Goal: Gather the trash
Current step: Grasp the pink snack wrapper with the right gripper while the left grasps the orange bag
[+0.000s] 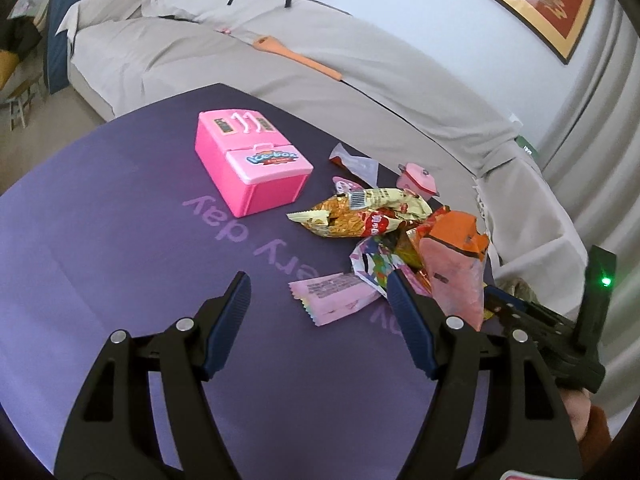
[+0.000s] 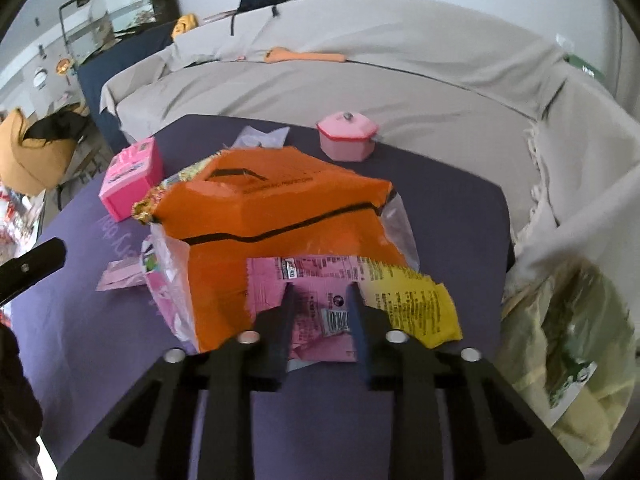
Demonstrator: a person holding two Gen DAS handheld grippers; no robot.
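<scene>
Right tool (image 2: 320, 308): jaws nearly closed on a bundle of wrappers. A pink wrapper (image 2: 312, 300) sits between the pads; an orange bag (image 2: 280, 200) and a yellow wrapper (image 2: 408, 300) stand up with it. The bundle appears lifted, though whether its lower edge clears the desk (image 2: 440, 208) I cannot tell.

Left tool (image 1: 320, 300): jaws wide apart, holding nothing, hovering over the desk just short of a flat pink sachet (image 1: 336, 296).

Outward from the left tool: a yellow noodle packet (image 1: 360, 212) lies crumpled near the middle of the pile, a white patterned wrapper (image 1: 368, 260) beside it, a clear wrapper (image 1: 356, 160) further back. All of these rest on the desk.

Non-trash: a pink toy fridge (image 1: 248, 164) lies on its back, well apart from the pile; a small pink toy pot (image 2: 347, 136) stands near the far edge.

At the right edge of the right wrist view, a pale green bag (image 2: 568, 340) hangs open beside the desk, probably the trash bag. It is blurred and its contents are unclear.

Judgement: early to middle. One bundle is gripped but not deposited; at least four loose pieces are left.
</scene>
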